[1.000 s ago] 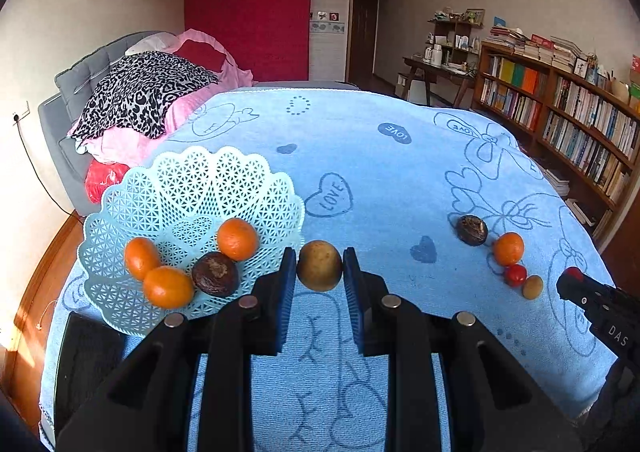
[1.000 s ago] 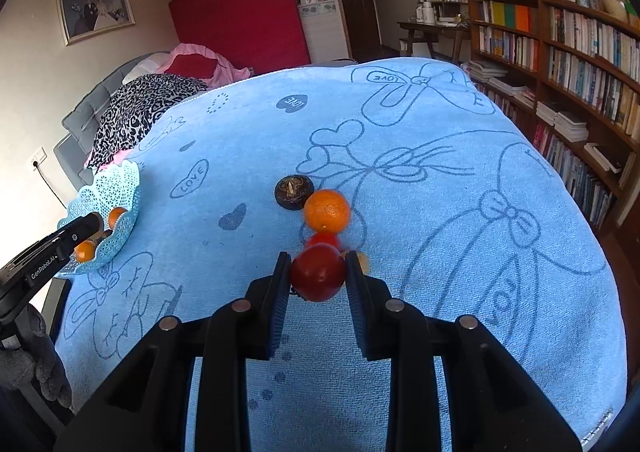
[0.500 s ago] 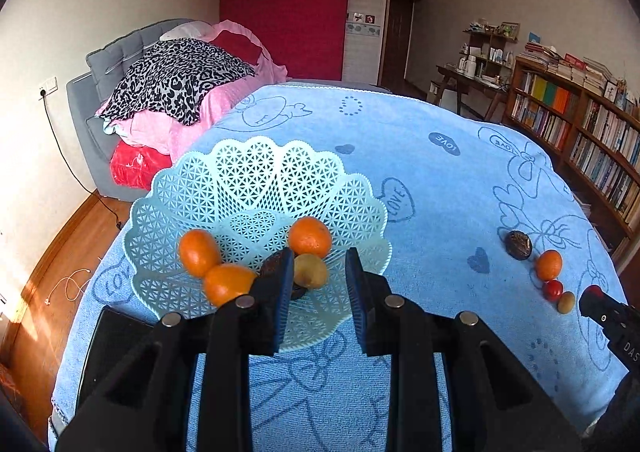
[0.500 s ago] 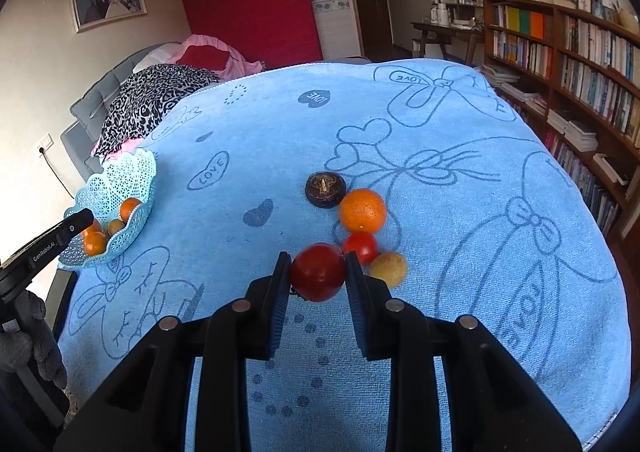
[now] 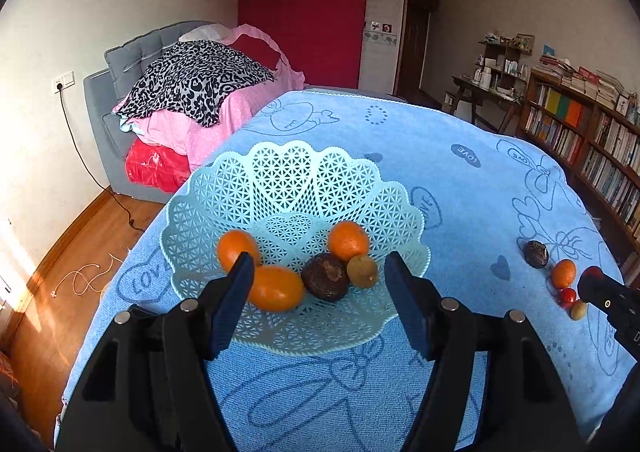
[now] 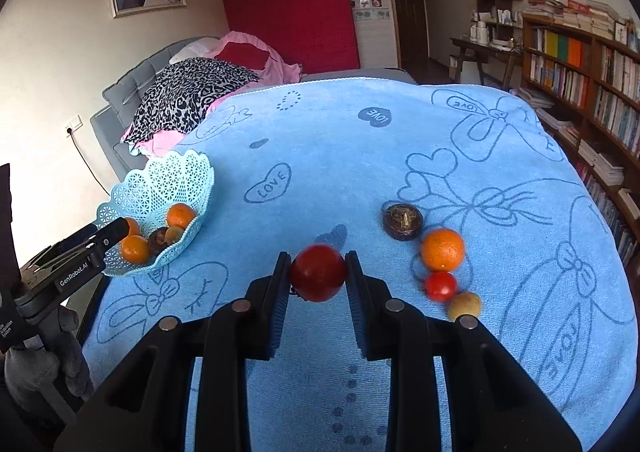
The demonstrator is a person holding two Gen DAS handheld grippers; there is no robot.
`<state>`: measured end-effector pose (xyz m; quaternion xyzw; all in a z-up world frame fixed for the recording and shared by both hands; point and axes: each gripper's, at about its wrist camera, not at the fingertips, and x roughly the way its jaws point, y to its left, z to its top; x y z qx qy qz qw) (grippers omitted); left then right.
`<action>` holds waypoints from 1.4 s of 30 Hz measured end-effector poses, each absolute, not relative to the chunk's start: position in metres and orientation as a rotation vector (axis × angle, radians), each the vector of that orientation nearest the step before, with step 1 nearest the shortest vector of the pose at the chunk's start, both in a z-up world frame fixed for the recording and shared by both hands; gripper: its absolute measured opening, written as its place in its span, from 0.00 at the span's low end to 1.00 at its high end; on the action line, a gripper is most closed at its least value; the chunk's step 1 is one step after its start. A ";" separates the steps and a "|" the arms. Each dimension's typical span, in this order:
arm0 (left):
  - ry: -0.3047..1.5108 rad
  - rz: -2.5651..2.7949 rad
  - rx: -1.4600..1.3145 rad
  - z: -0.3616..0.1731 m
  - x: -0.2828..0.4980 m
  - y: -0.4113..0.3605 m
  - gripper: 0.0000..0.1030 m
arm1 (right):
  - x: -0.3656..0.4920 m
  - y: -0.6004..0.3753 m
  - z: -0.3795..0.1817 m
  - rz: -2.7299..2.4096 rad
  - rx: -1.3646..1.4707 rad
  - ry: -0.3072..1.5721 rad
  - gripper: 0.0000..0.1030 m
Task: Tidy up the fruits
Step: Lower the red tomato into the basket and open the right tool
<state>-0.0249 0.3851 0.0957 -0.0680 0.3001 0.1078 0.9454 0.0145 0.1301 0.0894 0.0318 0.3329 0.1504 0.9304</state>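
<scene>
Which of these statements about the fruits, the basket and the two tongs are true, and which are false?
1. The left tongs are open and hold nothing. True.
2. The right tongs are empty. False: they are shut on a red fruit.
3. The basket holds five fruits. True.
4. The small brown fruit lies inside the basket. True.
5. No fruit remains on the blue cloth. False: four fruits lie there, among them an orange.

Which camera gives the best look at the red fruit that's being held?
The right wrist view: the red fruit sits front and centre, clamped in the right tool. In the left wrist view it is only a small red sliver at the right edge, mostly hidden behind that tool.
</scene>
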 end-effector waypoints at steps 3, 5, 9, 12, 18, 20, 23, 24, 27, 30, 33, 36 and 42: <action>0.597 0.236 -0.139 0.097 -0.028 0.389 0.74 | 0.019 0.150 0.095 0.350 0.051 0.673 0.27; 0.590 0.248 -0.137 0.098 -0.030 0.392 0.76 | 0.023 0.164 0.099 0.378 0.036 0.666 0.27; 0.586 0.254 -0.142 0.097 -0.034 0.398 0.76 | 0.031 0.195 0.107 0.445 0.012 0.652 0.27; 0.585 0.257 -0.146 0.097 -0.037 0.401 0.76 | 0.039 0.218 0.109 0.481 -0.013 0.646 0.27; 0.589 0.261 -0.162 0.096 -0.039 0.410 0.77 | 0.056 0.250 0.099 0.519 -0.040 0.681 0.27; 0.587 0.268 -0.169 0.097 -0.039 0.413 0.77 | 0.062 0.259 0.096 0.530 -0.049 0.687 0.27; 0.585 0.272 -0.177 0.097 -0.039 0.416 0.77 | 0.072 0.268 0.092 0.533 -0.060 0.701 0.27; 0.585 0.274 -0.176 0.097 -0.039 0.416 0.77 | 0.075 0.271 0.090 0.534 -0.065 0.706 0.27; 0.585 0.276 -0.175 0.097 -0.038 0.417 0.77 | 0.080 0.276 0.087 0.539 -0.074 0.716 0.28; 0.587 0.277 -0.175 0.097 -0.037 0.417 0.77 | 0.081 0.277 0.085 0.532 -0.075 0.713 0.28; 0.589 0.279 -0.176 0.096 -0.036 0.418 0.77 | 0.079 0.273 0.083 0.523 -0.068 0.720 0.28; 0.590 0.277 -0.175 0.095 -0.036 0.417 0.77 | 0.078 0.269 0.080 0.509 -0.066 0.727 0.28; 0.591 0.268 -0.167 0.095 -0.036 0.412 0.83 | 0.073 0.262 0.081 0.474 -0.068 0.721 0.34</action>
